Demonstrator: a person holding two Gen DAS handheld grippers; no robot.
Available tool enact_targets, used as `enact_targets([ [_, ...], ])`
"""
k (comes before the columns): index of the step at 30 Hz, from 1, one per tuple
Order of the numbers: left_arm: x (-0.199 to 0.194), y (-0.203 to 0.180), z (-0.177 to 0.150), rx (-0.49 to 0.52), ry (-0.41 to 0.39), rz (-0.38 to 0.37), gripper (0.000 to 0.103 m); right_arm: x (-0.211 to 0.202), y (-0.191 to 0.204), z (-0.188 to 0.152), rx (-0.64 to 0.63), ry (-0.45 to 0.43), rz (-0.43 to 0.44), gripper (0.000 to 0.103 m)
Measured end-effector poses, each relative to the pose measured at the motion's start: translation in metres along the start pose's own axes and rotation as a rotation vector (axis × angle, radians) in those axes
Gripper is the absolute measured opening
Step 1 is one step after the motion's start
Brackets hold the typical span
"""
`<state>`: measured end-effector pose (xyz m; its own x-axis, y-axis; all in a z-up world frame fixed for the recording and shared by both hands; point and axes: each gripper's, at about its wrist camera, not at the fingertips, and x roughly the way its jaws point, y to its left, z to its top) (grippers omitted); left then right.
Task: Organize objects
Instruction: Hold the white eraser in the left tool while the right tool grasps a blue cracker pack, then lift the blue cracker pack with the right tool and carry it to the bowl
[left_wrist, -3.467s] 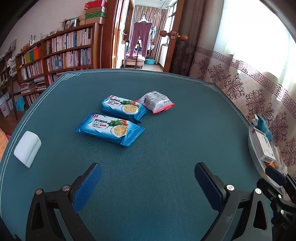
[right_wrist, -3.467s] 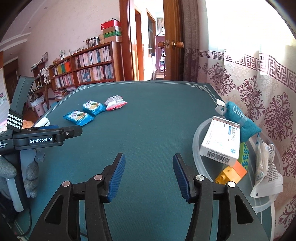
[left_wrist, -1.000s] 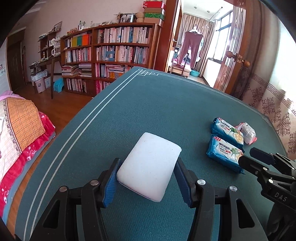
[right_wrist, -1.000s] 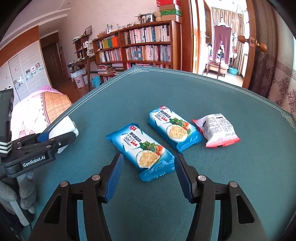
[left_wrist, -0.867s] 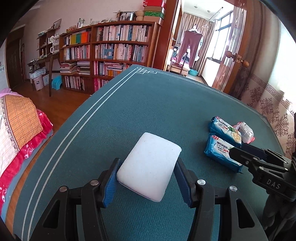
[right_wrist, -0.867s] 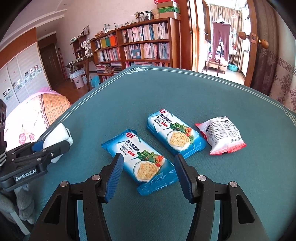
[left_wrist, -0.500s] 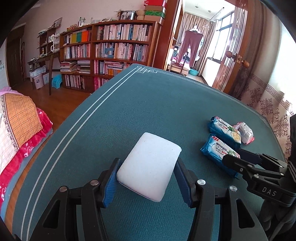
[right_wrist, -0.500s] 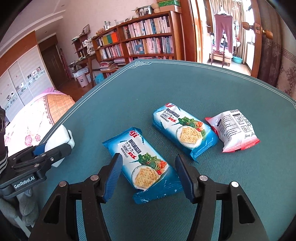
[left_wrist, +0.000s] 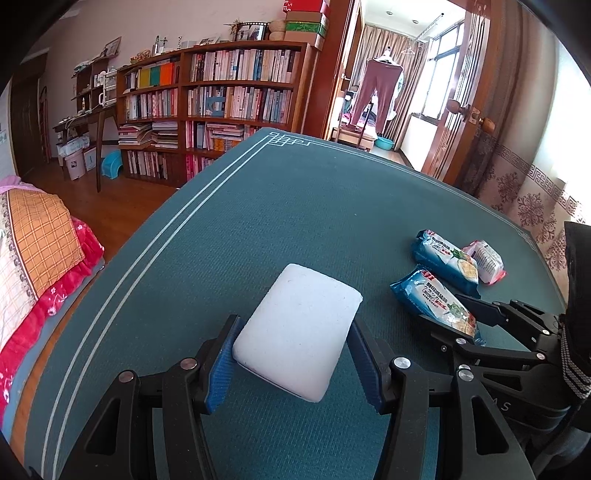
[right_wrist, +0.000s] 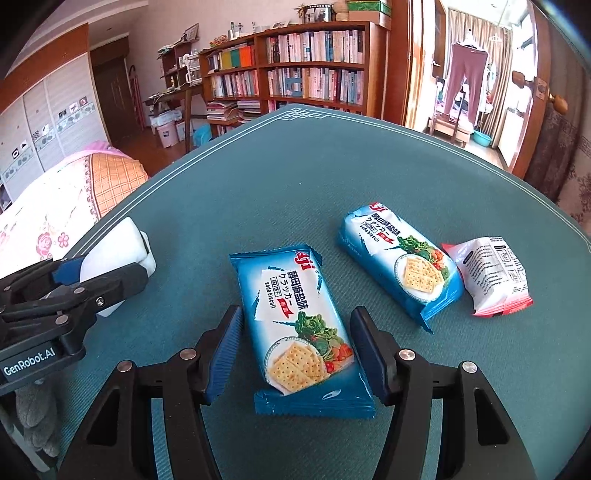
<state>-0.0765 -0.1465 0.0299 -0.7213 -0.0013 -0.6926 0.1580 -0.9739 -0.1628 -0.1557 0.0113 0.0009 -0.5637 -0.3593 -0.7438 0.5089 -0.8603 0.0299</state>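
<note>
Our left gripper (left_wrist: 291, 363) has its jaws closed onto the long sides of the white block (left_wrist: 299, 330), both blue pads against it, so we judge it firmly held; whether it is lifted or resting on the green table (left_wrist: 295, 206) we cannot tell. It sits near the table's left edge. Our right gripper (right_wrist: 295, 349) has its jaws spread wide around the near cracker pack (right_wrist: 295, 325), which lies flat on the table along the line of the fingers; the right pad looks close to the wrapper edge, the left one stands clear, so nothing is gripped yet. Straddling the pack lengthwise like this lets us pinch it across its narrow width, which seems the sensible hold for a soft, crinkly wrapper. Just beyond lies the second cracker pack (right_wrist: 400, 264), and touching or nearly touching its far side, the red-edged white packet (right_wrist: 491, 277). Both are apart from the near pack, so closing should not catch them. The two grippers work near each other, the left one just to the left of the pack, and that is the one thing we would watch when lifting.
</note>
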Motion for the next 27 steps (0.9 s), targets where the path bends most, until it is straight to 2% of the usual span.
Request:
enact_targets([
  [2,0.000,0.000,0.000,0.001,0.000,-0.002,0.060,0.000,0.000,0.000,-0.002,-0.006,-0.010,0.060],
  [6,-0.001,-0.002,-0.001,0.008,-0.001,-0.005,0.060,-0.002,0.003,-0.002,-0.008,-0.009,-0.022,0.047],
  [8,-0.001,-0.004,-0.001,0.012,-0.002,-0.007,0.060,-0.003,0.002,-0.003,-0.003,-0.011,-0.024,0.044],
  [18,-0.003,-0.009,-0.003,0.034,-0.005,-0.025,0.060,-0.023,-0.002,-0.026,0.057,-0.025,-0.016,0.044],
  [27,-0.004,-0.021,-0.007,0.077,-0.010,-0.046,0.060,-0.062,-0.008,-0.063,0.125,-0.049,-0.011,0.044],
])
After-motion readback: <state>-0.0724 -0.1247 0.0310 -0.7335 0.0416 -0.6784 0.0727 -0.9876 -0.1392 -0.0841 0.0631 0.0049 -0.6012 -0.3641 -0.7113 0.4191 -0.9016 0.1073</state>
